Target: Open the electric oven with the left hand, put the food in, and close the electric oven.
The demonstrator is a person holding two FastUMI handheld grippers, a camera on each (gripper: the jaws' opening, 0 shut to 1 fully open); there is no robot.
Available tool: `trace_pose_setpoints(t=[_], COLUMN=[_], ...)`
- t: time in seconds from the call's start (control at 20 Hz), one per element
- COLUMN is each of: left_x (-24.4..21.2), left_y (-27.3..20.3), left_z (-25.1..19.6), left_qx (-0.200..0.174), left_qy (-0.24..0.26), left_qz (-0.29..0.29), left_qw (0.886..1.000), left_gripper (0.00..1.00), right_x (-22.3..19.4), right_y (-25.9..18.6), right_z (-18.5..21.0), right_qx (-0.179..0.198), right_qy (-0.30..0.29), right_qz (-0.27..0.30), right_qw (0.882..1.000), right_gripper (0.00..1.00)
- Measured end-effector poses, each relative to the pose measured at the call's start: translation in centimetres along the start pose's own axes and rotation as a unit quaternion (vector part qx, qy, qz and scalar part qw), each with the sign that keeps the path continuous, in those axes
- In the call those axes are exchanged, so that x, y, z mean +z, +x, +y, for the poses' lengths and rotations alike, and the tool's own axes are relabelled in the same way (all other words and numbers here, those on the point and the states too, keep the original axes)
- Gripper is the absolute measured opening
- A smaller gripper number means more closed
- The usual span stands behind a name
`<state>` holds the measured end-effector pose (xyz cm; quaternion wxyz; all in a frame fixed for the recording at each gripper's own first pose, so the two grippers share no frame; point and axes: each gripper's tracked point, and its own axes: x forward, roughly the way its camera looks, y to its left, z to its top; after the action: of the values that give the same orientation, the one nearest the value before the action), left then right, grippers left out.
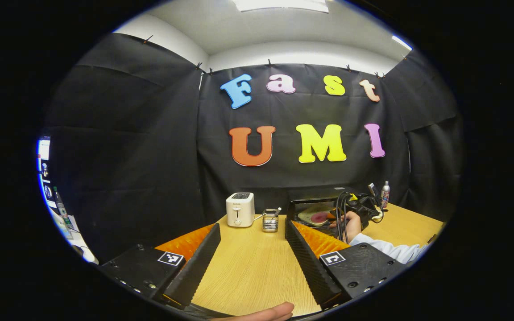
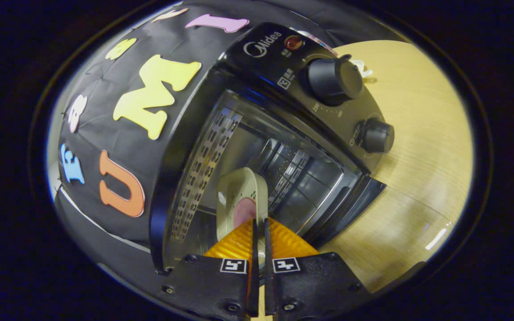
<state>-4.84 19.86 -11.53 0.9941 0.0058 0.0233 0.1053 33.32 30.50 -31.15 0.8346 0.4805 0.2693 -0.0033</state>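
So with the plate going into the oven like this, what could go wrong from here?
1. The right gripper pinches only the rim of the pale plate with pink food, so it could slip or tip.
2. The plate might catch the black electric oven at its perforated side wall.
3. The open left gripper sits away from the oven's door.

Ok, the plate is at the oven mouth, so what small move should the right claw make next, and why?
Probably ease the right claw a little deeper before letting go. It is shut on the plate, whose far end is already inside the open oven, while the near end sits at the mouth. The left claw waits open over the table.
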Motion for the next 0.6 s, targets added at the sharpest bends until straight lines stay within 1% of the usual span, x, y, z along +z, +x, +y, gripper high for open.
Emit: trace_pose_setpoints(t=[0.1,0.15,0.2,0.25,0.3,0.35,0.4,0.45,0.5,0.55,0.6], left_x=[-0.3,-0.5,-0.6,-0.8,-0.9,-1.1,-1.1,-1.2,-1.2,-1.3,-1.3], left_y=[0.0,0.1,0.1,0.2,0.3,0.2,0.2,0.1,0.0,0.0,0.0], left_z=[-0.4,-0.5,-0.6,-0.7,-0.9,-1.1,-1.3,-1.5,-1.7,-2.0,-2.3], left_qx=[-0.009,-0.012,-0.012,-0.013,-0.015,-0.018,-0.023,-0.026,-0.029,-0.032,-0.033], left_qy=[-0.001,-0.003,-0.005,-0.005,-0.005,-0.006,-0.007,-0.009,-0.01,-0.012,-0.012], left_qz=[0.005,0.009,0.012,0.015,0.018,0.021,0.025,0.029,0.03,0.031,0.033], left_qw=[1.0,1.0,1.0,1.0,1.0,1.0,0.999,0.999,0.999,0.999,0.999], left_gripper=[0.95,0.95,0.95,0.95,0.95,0.95,0.95,0.95,0.95,0.95,0.95], right_x=[-0.1,0.0,0.2,0.4,0.6,0.8,1.0,1.0,1.1,1.1,1.2], right_y=[0.2,0.4,0.3,0.0,0.0,-0.5,-0.6,-1.0,-1.5,-1.8,-2.6], right_z=[-0.5,-0.5,-0.5,-0.5,-0.5,-0.4,-0.3,-0.4,-0.5,-0.2,0.0], right_qx=[0.0,0.001,0.003,0.005,0.005,0.011,0.018,0.019,0.023,0.031,0.038], right_qy=[-0.011,-0.017,-0.024,-0.031,-0.038,-0.041,-0.044,-0.049,-0.052,-0.057,-0.063], right_qz=[0.004,0.004,0.002,0.001,-0.004,-0.008,-0.009,-0.01,-0.012,-0.012,-0.015], right_qw=[1.0,1.0,1.0,0.999,0.999,0.999,0.999,0.999,0.998,0.998,0.997], right_gripper=[0.08,0.05,0.09,0.05,0.06,0.1,0.02,0.02,0.04,0.14,0.2])
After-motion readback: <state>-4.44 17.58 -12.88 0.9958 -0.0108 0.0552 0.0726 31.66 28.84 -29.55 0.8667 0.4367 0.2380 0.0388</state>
